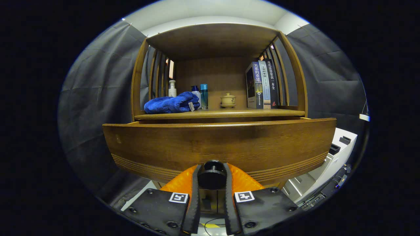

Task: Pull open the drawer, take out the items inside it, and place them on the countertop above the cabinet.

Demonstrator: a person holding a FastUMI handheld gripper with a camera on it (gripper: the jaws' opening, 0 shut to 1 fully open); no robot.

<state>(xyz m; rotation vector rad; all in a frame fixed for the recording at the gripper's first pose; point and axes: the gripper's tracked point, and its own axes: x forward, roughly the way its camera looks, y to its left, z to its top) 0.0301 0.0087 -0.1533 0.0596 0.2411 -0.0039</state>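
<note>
the tool [212, 183] is clamped on the drawer knob [212, 176] at 6 o'clock — pulling step under way — next likely needs a straight rearward draw on the drawer [216, 144].

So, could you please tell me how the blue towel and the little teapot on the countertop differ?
The blue towel is soft, crumpled and lies wide and low at one end; the teapot is rigid, cream, small and upright near the middle. Both rest on the countertop, beyond the gripper, whose jaws clamp the drawer knob.
</note>
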